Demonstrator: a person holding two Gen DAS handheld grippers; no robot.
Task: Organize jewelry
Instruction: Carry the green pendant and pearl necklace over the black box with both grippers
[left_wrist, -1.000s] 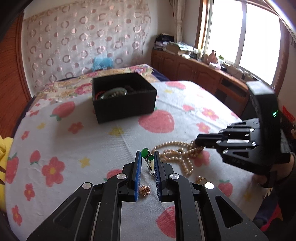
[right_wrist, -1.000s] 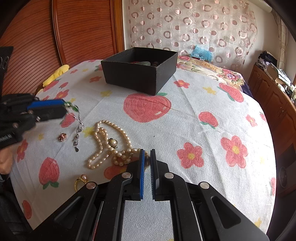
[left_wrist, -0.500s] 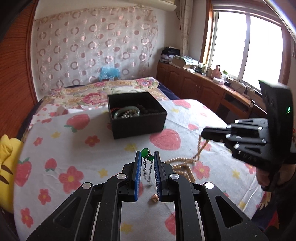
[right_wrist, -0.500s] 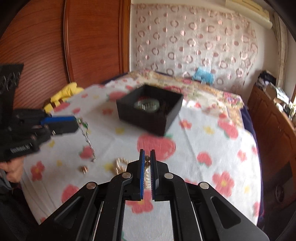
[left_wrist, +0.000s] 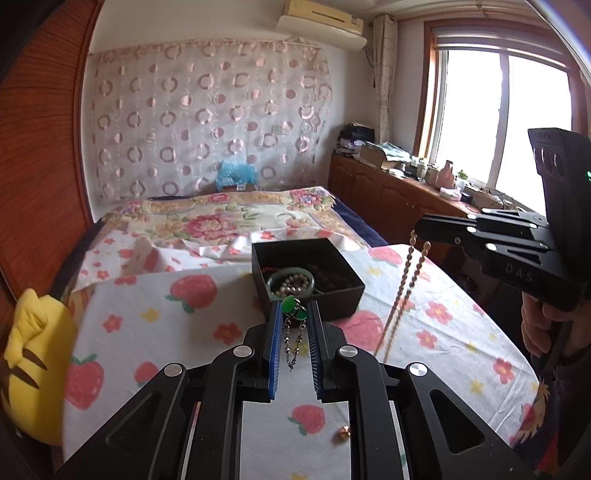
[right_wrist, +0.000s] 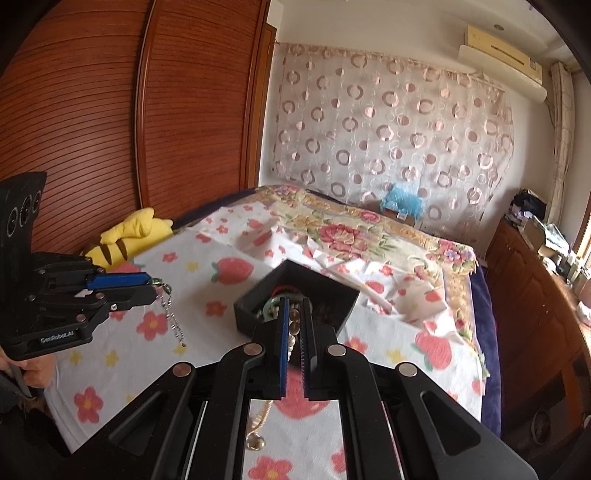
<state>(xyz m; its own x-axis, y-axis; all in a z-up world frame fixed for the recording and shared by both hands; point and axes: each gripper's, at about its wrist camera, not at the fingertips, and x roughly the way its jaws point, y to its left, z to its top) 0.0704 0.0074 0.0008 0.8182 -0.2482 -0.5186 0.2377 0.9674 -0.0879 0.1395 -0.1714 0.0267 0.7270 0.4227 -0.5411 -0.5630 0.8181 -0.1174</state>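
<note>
My left gripper (left_wrist: 293, 314) is shut on a green-stone pendant (left_wrist: 294, 309), whose silver chain (left_wrist: 291, 345) dangles between the blue pads. My right gripper (right_wrist: 294, 310) is shut on a pearl necklace (right_wrist: 293, 326); in the left wrist view that pearl necklace (left_wrist: 400, 291) hangs in a long loop from the right gripper (left_wrist: 419, 230). An open black box (left_wrist: 306, 275) sits ahead on the bed, holding a green bangle (left_wrist: 291, 282) and dark beads. In the right wrist view the left gripper (right_wrist: 149, 282) hovers left of the box (right_wrist: 295, 295) with the pendant chain (right_wrist: 171, 319) hanging.
A small gold piece (left_wrist: 341, 434) lies on the strawberry-print cloth (left_wrist: 192, 314) near me. A yellow plush toy (left_wrist: 33, 365) sits at the bed's left edge. A wooden wardrobe (right_wrist: 129, 110) stands on the left, low cabinets (left_wrist: 388, 195) under the window on the right.
Both grippers have risen off the cloth, lifting the pendant and the pearl necklace clear. The black box now lies closer and lower in both views.
</note>
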